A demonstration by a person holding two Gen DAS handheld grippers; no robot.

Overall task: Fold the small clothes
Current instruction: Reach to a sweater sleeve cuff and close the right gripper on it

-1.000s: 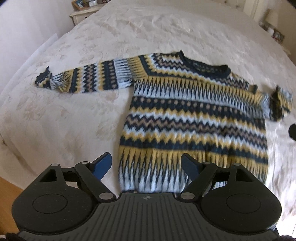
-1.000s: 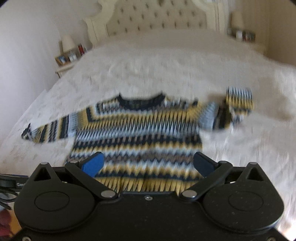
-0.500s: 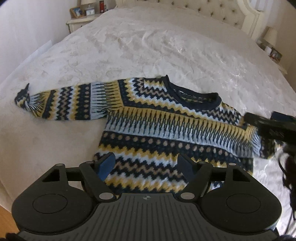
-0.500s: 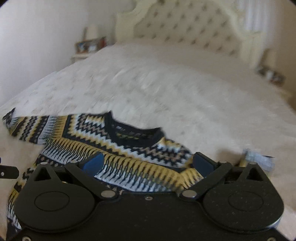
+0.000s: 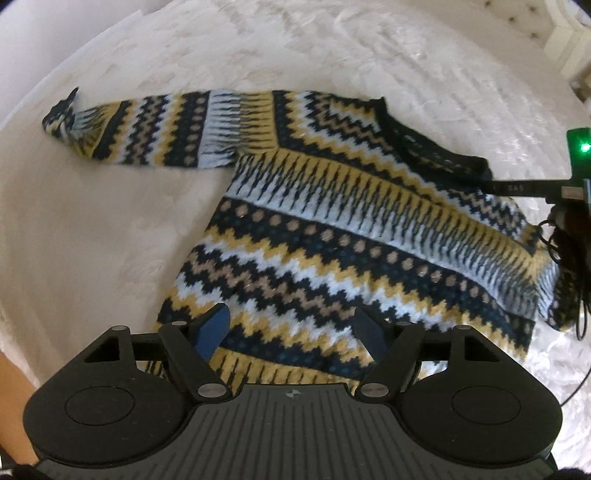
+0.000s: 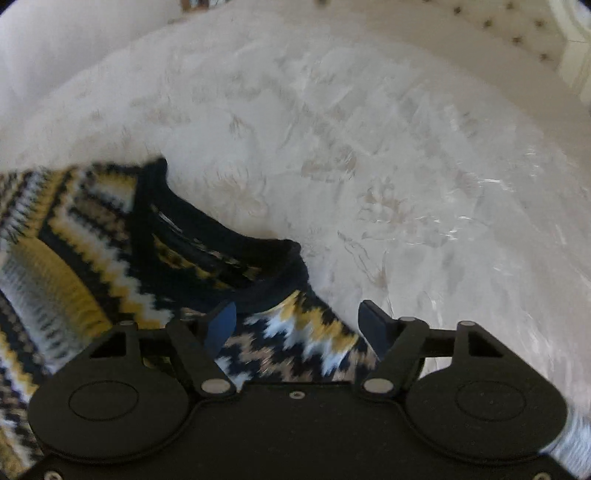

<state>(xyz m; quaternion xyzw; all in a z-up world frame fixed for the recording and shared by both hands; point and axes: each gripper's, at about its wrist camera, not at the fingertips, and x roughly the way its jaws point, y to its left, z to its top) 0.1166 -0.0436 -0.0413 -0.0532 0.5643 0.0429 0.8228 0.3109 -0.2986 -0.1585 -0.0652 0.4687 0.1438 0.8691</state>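
Both grippers have dropped closer: left gripper (image 5: 291, 326) and right gripper (image 6: 297, 323) hover spread, empty, over the sweater (image 5: 351, 236), flat on the cream bedspread (image 6: 388, 166); headboard (image 6: 517, 33) at 1 o'clock.

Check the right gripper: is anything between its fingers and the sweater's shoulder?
Nothing visible. The right gripper is open directly over the sweater, just below the navy collar, with only knit between its jaws and bare bedspread beyond.

Soft, even daylight is seen throughout, with glare on the bedspread (image 6: 461, 206) at right. Edges are bent by fisheye distortion. The sweater (image 6: 74, 236) is smeared by motion blur in the right wrist view.
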